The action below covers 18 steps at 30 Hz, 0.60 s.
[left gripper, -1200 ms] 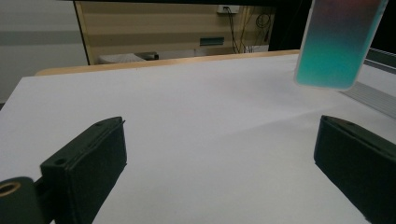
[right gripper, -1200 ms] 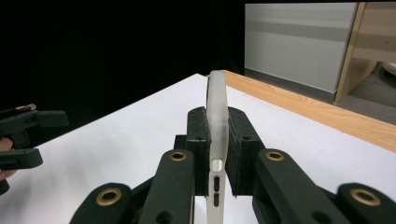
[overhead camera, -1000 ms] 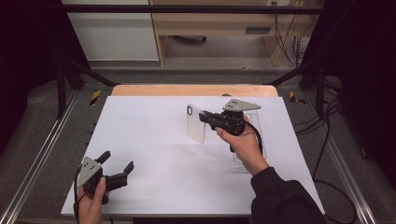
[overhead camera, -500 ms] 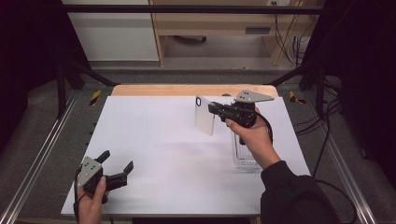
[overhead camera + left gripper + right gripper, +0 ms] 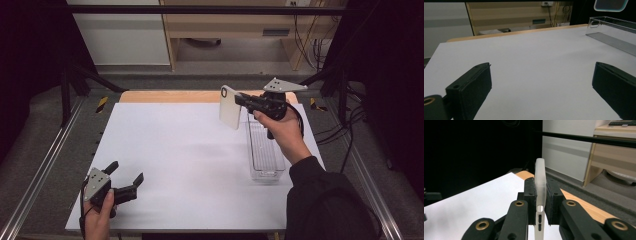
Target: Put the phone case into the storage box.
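The left claw (image 5: pixel 126 176) is rested near the near left corner of the white surface (image 5: pixel 175 150), its jaws spread wide and empty, presumably kept in reserve. Farther right, a white phone case (image 5: pixel 229 107) is pinched edge-on in the right claw (image 5: pixel 241 99), raised above the far edge. Just beside it, along the right edge, a clear plastic tray (image 5: pixel 264 150) is seen lying empty.

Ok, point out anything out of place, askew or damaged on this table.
Nothing stands out. The white phone case is clamped edge-on in the right gripper above the table, looking intact. The clear tray sits flat on the white mat. The left gripper rests open.
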### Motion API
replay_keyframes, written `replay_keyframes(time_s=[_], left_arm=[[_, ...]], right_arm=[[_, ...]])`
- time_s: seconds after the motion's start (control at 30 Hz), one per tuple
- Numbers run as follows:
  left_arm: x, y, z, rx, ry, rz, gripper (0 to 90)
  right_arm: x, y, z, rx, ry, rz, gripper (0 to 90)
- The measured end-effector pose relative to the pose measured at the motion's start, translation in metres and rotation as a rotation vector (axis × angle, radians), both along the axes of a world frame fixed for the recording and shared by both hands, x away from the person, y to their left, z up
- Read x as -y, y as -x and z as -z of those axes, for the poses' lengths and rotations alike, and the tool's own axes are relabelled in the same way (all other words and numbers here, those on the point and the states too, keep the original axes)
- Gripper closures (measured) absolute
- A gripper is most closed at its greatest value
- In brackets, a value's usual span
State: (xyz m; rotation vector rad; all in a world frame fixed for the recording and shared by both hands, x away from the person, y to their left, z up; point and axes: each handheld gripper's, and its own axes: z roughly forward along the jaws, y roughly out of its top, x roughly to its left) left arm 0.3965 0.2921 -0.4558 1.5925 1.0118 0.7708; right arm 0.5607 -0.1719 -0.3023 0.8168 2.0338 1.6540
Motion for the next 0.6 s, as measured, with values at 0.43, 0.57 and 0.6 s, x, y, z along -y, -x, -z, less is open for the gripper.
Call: replay_keyframes(time_s=[0.43, 0.57, 0.6], left_arm=[[-0.001, 0.000, 0.000, -0.001, 0.003, -0.001, 2.3], [-0.001, -0.001, 0.001, -0.001, 0.006, -0.002, 2.3], [-0.001, -0.001, 0.001, 0.000, 0.006, -0.002, 2.3]], right_arm=[[0.024, -0.007, -0.004, 0.034, -0.021, 0.070, 81.4], [0.030, -0.007, -0.005, 0.038, -0.027, 0.080, 81.4], [0.032, -0.006, -0.005, 0.040, -0.029, 0.085, 81.4]])
